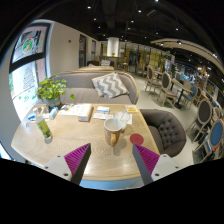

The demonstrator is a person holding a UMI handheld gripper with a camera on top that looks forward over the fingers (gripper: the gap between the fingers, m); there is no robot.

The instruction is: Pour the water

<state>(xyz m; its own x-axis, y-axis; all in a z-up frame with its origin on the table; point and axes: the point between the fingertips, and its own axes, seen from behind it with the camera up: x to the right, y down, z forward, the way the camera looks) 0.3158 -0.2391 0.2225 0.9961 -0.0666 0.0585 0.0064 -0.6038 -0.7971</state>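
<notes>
My gripper (112, 158) is open, with its magenta pads (76, 154) spread wide over the near part of a round wooden table (60, 140), and nothing sits between the fingers. Just beyond them stands a small brownish cup (112, 132) with a pale rim. To its right lies a red round coaster or lid (136, 138). A green bottle-like item (44, 129) stands at the table's left side.
Books and papers (78, 110) lie across the far half of the table, with a potted plant (50, 92) at the far left. A grey sofa (100, 88) stands behind the table. A dark tufted armchair (170, 130) is to the right.
</notes>
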